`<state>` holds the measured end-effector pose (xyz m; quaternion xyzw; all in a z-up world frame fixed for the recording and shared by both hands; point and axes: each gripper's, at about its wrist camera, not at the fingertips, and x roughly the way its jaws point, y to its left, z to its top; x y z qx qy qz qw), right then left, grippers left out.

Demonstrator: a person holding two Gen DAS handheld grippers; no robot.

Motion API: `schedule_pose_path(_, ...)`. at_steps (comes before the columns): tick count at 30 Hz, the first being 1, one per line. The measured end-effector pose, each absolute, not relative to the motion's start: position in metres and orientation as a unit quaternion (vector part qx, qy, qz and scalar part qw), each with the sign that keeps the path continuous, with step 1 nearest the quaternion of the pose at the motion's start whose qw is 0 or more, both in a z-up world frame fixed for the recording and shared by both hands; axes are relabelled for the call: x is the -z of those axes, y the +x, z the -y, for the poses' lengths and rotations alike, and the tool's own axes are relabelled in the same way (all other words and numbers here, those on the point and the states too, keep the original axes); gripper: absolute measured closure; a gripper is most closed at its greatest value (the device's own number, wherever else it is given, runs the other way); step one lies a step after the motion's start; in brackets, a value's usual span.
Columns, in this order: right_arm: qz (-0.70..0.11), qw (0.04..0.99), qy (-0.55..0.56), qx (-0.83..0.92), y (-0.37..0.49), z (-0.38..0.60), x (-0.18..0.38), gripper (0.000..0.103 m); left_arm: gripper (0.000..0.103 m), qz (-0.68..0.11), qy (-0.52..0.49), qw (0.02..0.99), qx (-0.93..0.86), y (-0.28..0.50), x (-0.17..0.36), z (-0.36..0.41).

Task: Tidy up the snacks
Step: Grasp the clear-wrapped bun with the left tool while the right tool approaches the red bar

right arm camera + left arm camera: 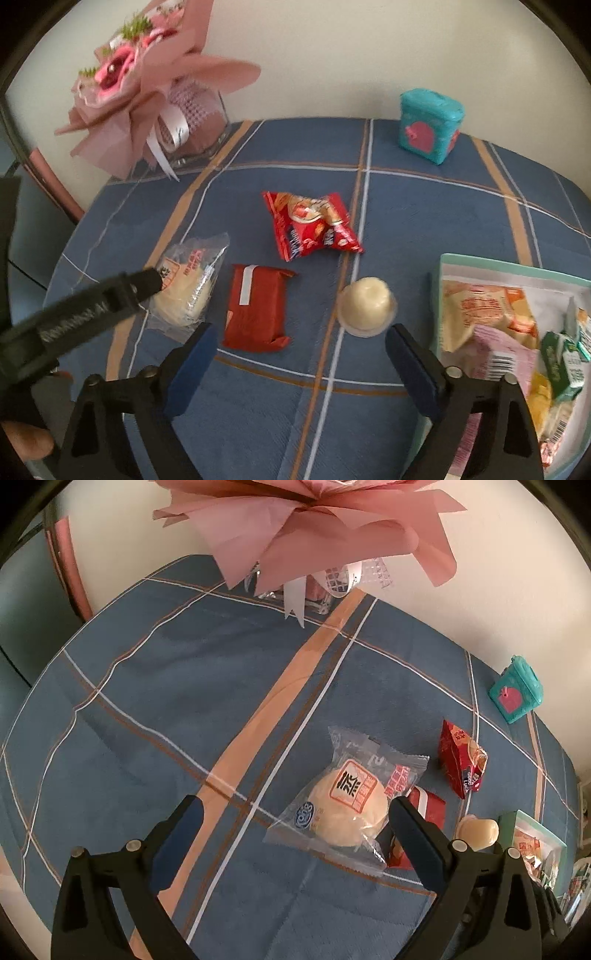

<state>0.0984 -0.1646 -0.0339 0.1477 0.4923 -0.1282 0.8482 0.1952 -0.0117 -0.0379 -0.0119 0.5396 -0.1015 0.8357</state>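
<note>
Blue plaid tablecloth (pixel 258 424) covers the table. Pink-wrapped bouquet (pixel 147 74) in a glass vase (pixel 207 147) sits far left by the wall. Teal box (pixel 430 123) with a pink heart stands far right.

Snack tray (pixel 448 266), teal-rimmed, near right, already holds several packets; labels too blurred to read.

Loose snacks on the cloth, left to right:
- clear-wrapped round bun (pixel 347 808), left
- flat red packet (pixel 256 308), just right of the bun
- red snack bag (pixel 314 225), puffed, farther back, centre
- small pudding cup (pixel 367 308), between the red packet and the tray

Left gripper (pixel 295 819): jaws spread wide, nothing clamped. The bun lies between its fingers, toward the right one; that finger (pixel 413 834) overlaps the wrapper edge, contact unclear from this angle.

Right gripper (pixel 297 349): jaws released, gripping nothing, hanging over bare cloth near the red packet and the pudding cup.
</note>
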Motion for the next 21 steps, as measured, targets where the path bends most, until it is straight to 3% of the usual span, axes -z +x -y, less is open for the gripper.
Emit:
schedule_pose_path(9, -0.51, 0.844, 0.12, 0.115, 0.122, 0.149, 0.055, 0.019, 0.008, -0.553, -0.003, 0.822, 0.134, 0.205, 0.054, 0.029)
schedule_pose_path(17, -0.52, 0.84, 0.113, 0.109, 0.131, 0.146, 0.067, 0.026, 0.018, -0.563, -0.013, 0.813, 0.147, 0.21, 0.062, 0.037)
schedule_pose_path(21, -0.521, 0.839, 0.117, 0.106, 0.133, 0.146, 0.073, 0.027, 0.029, -0.566, -0.023, 0.809, 0.156, 0.211, 0.063, 0.041)
